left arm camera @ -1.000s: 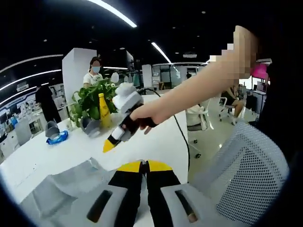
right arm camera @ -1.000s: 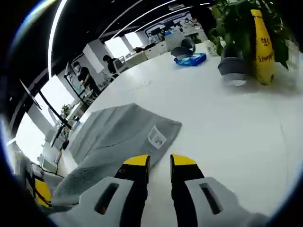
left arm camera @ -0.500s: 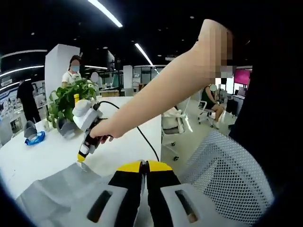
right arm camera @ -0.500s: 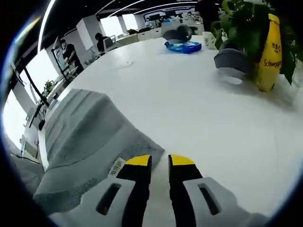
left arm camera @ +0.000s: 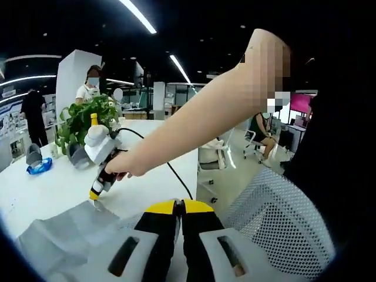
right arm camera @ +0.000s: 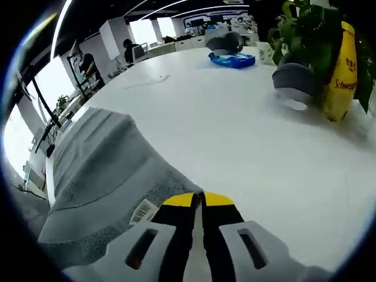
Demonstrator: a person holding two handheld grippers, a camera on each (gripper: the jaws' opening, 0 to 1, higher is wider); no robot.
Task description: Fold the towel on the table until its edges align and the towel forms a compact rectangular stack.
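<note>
The gray towel (right arm camera: 100, 176) lies spread on the white counter (right arm camera: 247, 135), filling the 9 o'clock side of the right gripper view. The right hand-held gripper (right arm camera: 198, 201) has its jaws closed on the towel's near corner, just beside the sewn label (right arm camera: 143, 211), likely so that corner can be carried across for a fold. In the left gripper view, the left hand-held gripper (left arm camera: 179, 205) is closed too, jaws together over the towel's opposite edge (whether cloth is pinched there, I cannot tell). A potted plant (right arm camera: 317, 35) and yellow bottle (right arm camera: 341, 70) stand well apart at 2 o'clock.
</note>
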